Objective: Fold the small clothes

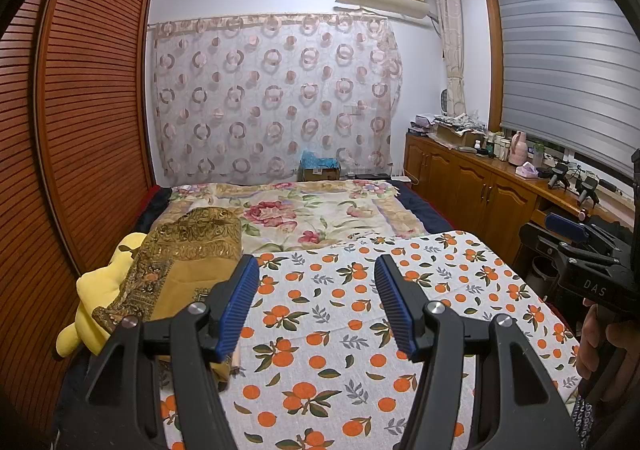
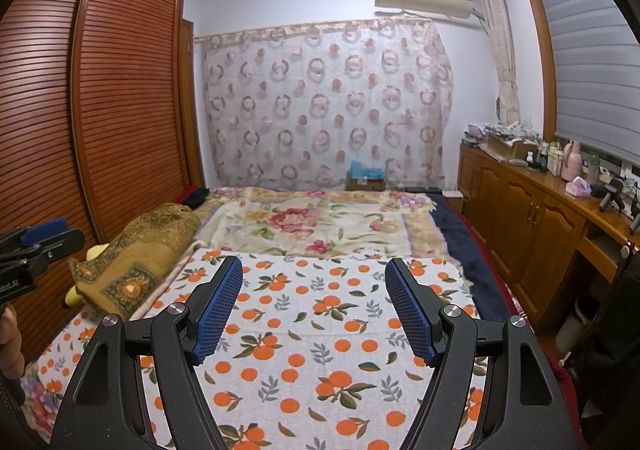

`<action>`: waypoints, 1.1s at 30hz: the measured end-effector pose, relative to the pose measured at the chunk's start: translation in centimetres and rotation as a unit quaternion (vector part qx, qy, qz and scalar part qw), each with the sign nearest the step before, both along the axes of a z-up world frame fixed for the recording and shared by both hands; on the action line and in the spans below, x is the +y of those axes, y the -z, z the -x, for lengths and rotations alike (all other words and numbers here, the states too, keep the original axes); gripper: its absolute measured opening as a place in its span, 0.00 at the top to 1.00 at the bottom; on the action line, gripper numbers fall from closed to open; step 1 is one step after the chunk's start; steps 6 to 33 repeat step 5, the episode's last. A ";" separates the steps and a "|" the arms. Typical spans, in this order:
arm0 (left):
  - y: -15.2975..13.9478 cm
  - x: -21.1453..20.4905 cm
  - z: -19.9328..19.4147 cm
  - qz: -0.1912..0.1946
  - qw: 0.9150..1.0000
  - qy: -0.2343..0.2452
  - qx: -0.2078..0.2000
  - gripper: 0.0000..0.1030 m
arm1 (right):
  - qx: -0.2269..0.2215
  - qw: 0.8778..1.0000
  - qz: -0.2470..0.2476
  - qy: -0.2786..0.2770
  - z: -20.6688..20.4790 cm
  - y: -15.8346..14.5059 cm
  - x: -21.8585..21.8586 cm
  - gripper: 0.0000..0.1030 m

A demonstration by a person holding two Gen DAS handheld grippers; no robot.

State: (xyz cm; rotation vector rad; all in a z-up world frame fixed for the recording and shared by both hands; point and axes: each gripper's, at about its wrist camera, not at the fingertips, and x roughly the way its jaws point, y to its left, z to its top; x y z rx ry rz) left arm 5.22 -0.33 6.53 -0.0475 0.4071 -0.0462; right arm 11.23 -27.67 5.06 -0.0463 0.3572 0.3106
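A white cloth printed with oranges and leaves lies spread flat on the near part of the bed. My left gripper hovers over it, open, with nothing between its blue pads. My right gripper is open too and hangs empty over the same cloth. Each gripper shows at the edge of the other's view: the right one at the right, the left one at the left. A gold and brown patterned fabric lies bunched at the bed's left side.
A yellow plush toy sits under the gold fabric, against the slatted wardrobe. A floral blanket covers the far half of the bed. A wooden cabinet with bottles and clutter runs along the right. A hand shows at right.
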 end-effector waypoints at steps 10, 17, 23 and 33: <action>0.0 0.0 0.0 0.000 1.000 0.000 0.000 0.42 | 0.000 1.000 0.000 0.001 0.0 0.0 0.0 0.27; 0.0 0.0 0.0 0.000 1.000 0.000 0.000 0.42 | 0.000 1.000 0.000 0.001 0.0 0.0 0.0 0.27; 0.0 0.0 0.0 0.000 1.000 0.000 0.000 0.42 | 0.000 1.000 0.000 0.001 0.0 0.0 0.0 0.27; 0.0 0.0 0.0 0.000 1.000 0.000 0.000 0.42 | 0.000 1.000 0.000 0.001 0.0 0.0 0.0 0.27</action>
